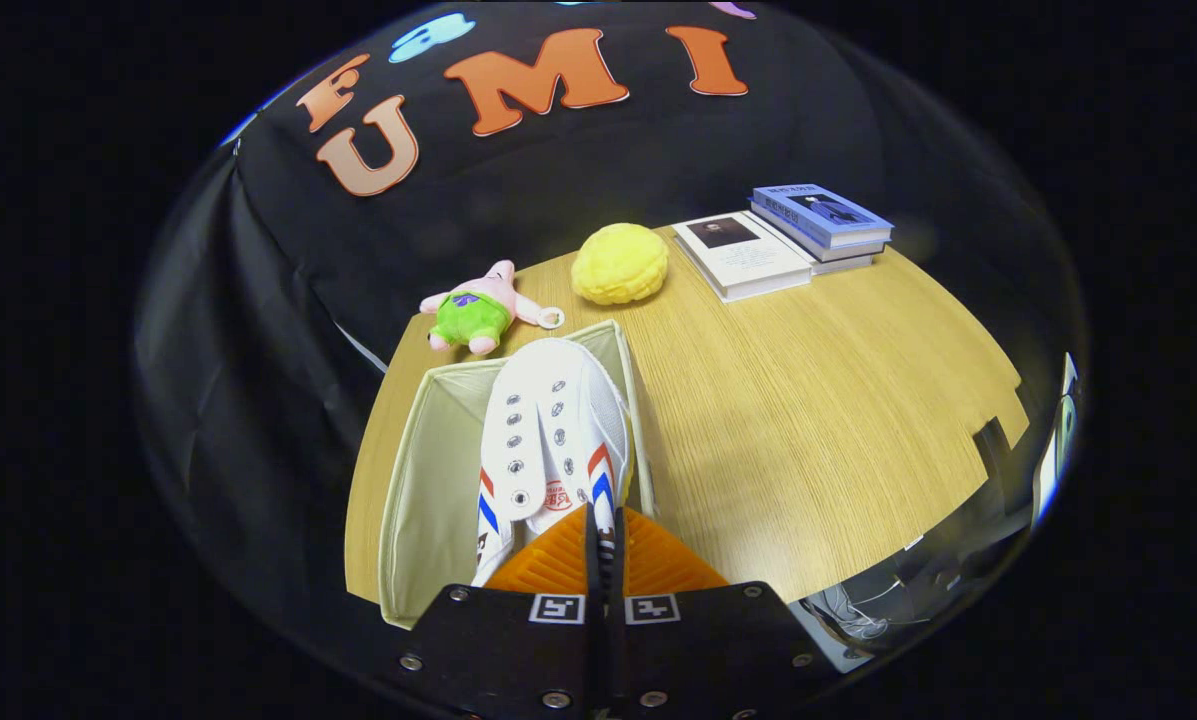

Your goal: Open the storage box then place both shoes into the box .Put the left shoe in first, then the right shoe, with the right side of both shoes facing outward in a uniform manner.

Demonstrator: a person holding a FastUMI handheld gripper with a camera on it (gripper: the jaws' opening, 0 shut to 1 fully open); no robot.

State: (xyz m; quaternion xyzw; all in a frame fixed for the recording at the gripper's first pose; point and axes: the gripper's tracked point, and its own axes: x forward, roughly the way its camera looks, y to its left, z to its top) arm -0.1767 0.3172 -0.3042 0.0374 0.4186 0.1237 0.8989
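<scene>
Fingers (pixel 603 560) pinched on white shoe's (pixel 553 430) heel over opened storage box (pixel 418 500) — no shoe seen inside yet, placement pending.

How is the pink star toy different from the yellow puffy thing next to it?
The star toy is pink with green shorts and has arms and legs sticking out; the yellow cushion is one colour and a round dome. The toy lies flat and low; the cushion bulges higher. The toy has a small white ring on it; the cushion has none. Both look soft and sit on the table, beyond the box, far past the gripper clamped on the shoe.
</scene>
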